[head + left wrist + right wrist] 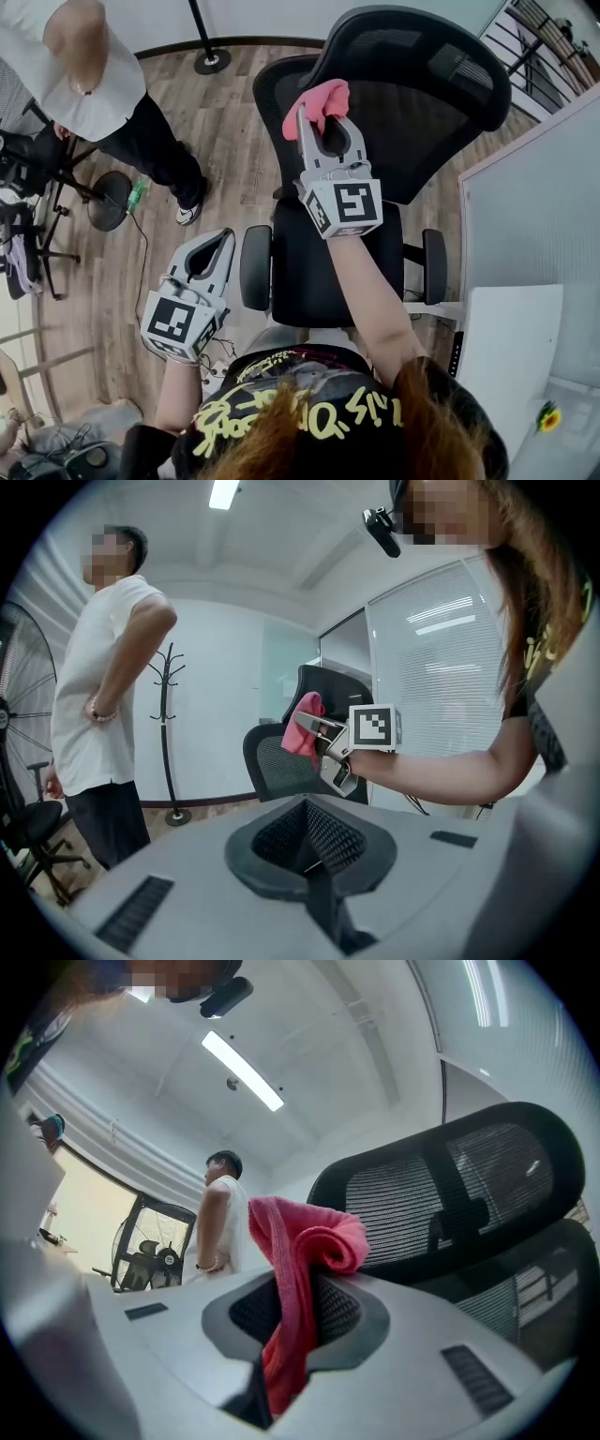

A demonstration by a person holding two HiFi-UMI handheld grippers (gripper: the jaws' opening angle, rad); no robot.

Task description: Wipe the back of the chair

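gripping a pink cloth [319, 98] clenched in the right tongs [324, 120], raised before the black mesh back [422, 112] of the chair [309, 272], near its upper part; cannot tell whether touching. holding the left tongs [223, 240] closed on nothing, low beside the armrest [254, 267]. sharing the wood floor [234, 103] with a person in white [94, 75], far left

A wood floor [234, 108], white walls [211, 691], coat stand [166, 726], ceiling strip light [242, 1071] overhead.
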